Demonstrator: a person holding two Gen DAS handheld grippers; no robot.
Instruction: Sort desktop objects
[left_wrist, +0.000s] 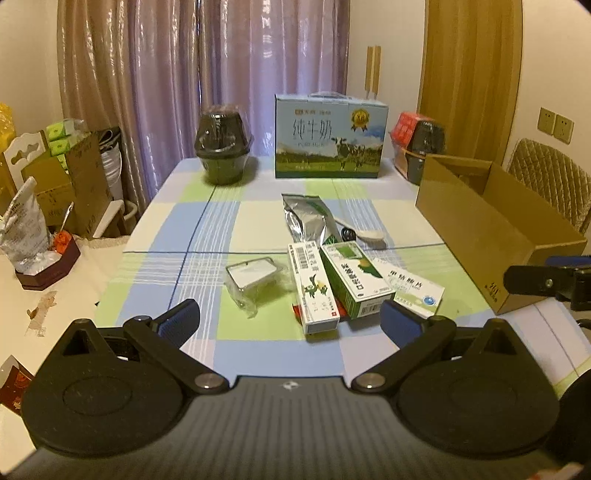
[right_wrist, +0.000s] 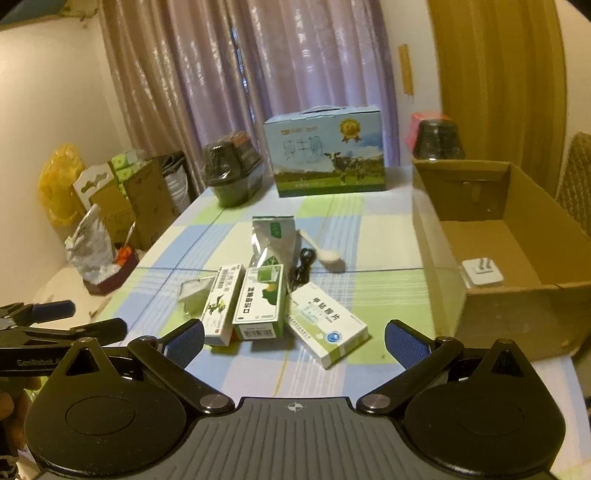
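Both grippers hang above the near edge of the table (left_wrist: 177, 229) with nothing in them. The left gripper (left_wrist: 291, 321) has its jaws spread wide, and the right gripper (right_wrist: 294, 341) is just as wide open.

Taking the green medicine box (left_wrist: 354, 278) as the landmark: it lies flat in the middle of the pile. Touching its left side is a narrow white box with a cartoon print (left_wrist: 313, 288). Just right of it, a flat white and green tablet box (left_wrist: 413, 290) lies at an angle. Further left of the green box, past the cartoon one, there's a small clear plastic packet with something white inside (left_wrist: 251, 280). Behind the green box lies a silver foil pouch (left_wrist: 306, 218), with a white plastic spoon (left_wrist: 360, 232) beside it and a black cable (right_wrist: 303, 266) poking out between them.

Well right of the green box sits an open cardboard box (right_wrist: 517, 299) at the table edge, with 1 small white square gadget (right_wrist: 482, 273) on its floor. Far behind the green box stands a blue milk carton case (left_wrist: 330, 136), with a dark wrapped bowl stack (left_wrist: 223, 147) off to its left.
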